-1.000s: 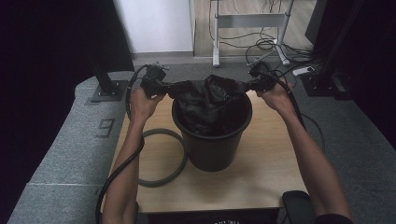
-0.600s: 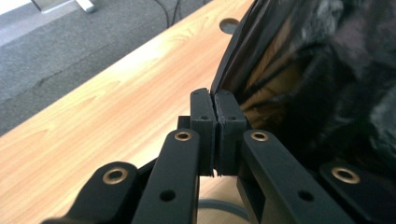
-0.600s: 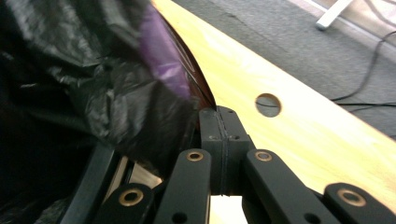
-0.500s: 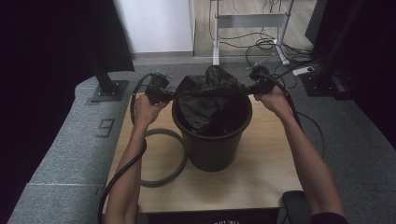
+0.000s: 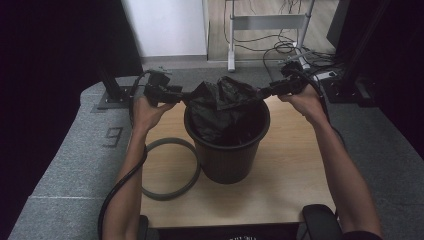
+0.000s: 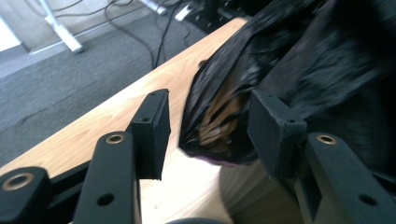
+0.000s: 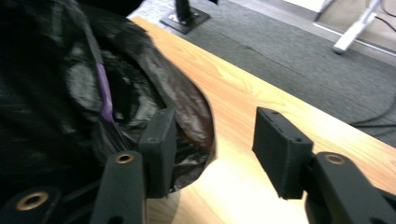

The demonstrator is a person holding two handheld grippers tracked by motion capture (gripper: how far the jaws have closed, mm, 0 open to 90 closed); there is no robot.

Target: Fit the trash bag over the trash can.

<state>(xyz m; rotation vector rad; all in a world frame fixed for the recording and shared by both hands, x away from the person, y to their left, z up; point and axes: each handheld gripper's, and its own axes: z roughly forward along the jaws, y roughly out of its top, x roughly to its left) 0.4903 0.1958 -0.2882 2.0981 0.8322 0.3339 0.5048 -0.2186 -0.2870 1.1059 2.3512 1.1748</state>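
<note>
Both sets of jaws have just been opening: a second ago each pinched an edge of the black bag [image 5: 222, 107], and that plastic has now slumped back into the mouth of the black bin [image 5: 227, 150], which stands at table centre. In its own view the left gripper [image 6: 208, 128] is spread with a fold of bag between its pads, seemingly untouched, though blur makes that uncertain. The right gripper [image 7: 212, 149] is spread too, the bag beside its left pad. A grey ring [image 5: 167, 170] lies at the bin's 9 o'clock.
</note>
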